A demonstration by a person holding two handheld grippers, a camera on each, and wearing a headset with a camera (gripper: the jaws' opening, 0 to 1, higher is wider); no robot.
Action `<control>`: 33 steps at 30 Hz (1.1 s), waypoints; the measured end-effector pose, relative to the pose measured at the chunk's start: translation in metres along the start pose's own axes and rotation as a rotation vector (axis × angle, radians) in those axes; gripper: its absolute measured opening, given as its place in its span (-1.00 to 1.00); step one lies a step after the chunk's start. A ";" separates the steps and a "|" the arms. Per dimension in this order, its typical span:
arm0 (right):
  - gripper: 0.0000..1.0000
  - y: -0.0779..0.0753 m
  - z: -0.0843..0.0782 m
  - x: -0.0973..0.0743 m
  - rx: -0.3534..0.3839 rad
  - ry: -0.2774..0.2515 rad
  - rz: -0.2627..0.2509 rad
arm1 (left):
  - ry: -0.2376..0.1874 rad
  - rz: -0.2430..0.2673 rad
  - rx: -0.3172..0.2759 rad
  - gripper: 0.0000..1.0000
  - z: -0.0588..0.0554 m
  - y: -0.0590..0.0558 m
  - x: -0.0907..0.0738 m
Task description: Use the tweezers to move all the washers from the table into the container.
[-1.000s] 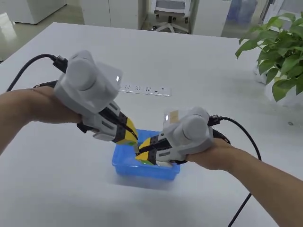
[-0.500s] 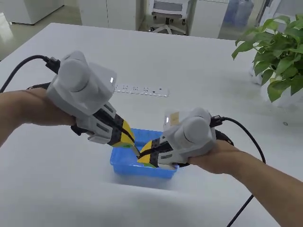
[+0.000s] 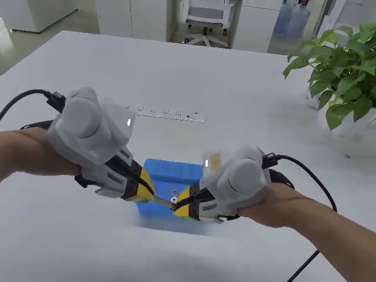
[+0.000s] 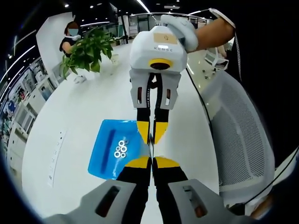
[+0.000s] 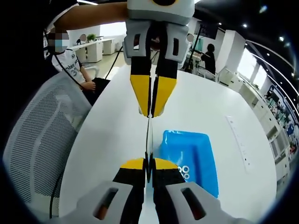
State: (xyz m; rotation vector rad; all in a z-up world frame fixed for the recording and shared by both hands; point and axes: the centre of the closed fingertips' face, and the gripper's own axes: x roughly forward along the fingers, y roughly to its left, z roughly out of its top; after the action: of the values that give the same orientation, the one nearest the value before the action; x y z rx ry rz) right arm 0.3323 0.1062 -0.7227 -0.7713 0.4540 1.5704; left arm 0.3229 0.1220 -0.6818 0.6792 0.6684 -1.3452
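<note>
A left gripper point(image 3: 147, 197) and a right gripper point(image 3: 182, 207) are meeting tip to tip over the near edge of a blue container point(image 3: 170, 170) sitting mid-way across the white table point(image 3: 235, 88). Both are clamping shut on the thin tweezers point(image 5: 149, 137) (one end each). A cluster of washers point(image 4: 120, 148) is lying inside the container. The grippers are hiding some table, so the task is probably, not certainly, nearing its end.

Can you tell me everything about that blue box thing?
The blue container is a shallow rectangular tray with a low rim, plastic by its look. It lies flat on the white table. A small cluster of shiny washers sits inside. Nothing grips it: the left hand-held gripper and right hand-held gripper meet by its near edge, both shut on the thin tweezers.
</note>
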 end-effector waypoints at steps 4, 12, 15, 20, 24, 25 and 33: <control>-0.91 0.008 -0.004 0.002 0.005 0.012 0.012 | 0.023 -0.007 -0.005 -0.88 -0.009 -0.007 0.007; -0.91 0.021 -0.014 0.006 0.013 0.049 0.034 | 0.063 -0.021 0.003 -0.88 -0.022 -0.016 0.022; -0.91 0.025 -0.018 0.010 0.014 0.061 0.041 | 0.082 -0.025 0.010 -0.88 -0.029 -0.021 0.030; -0.91 0.033 -0.025 0.016 0.023 0.079 0.051 | 0.107 -0.029 0.018 -0.88 -0.043 -0.025 0.042; -0.91 0.038 -0.032 0.022 0.021 0.095 0.051 | 0.115 -0.031 0.014 -0.88 -0.050 -0.029 0.051; -0.90 0.039 -0.034 0.023 0.022 0.097 0.050 | 0.117 -0.032 0.014 -0.88 -0.051 -0.029 0.052; -0.90 0.047 -0.047 0.034 0.037 0.108 0.047 | 0.130 -0.050 0.002 -0.88 -0.062 -0.034 0.067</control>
State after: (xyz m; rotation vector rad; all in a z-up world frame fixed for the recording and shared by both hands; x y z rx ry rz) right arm 0.2965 0.0909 -0.7857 -0.8255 0.5822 1.5643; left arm 0.2936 0.1242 -0.7745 0.7605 0.7931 -1.3557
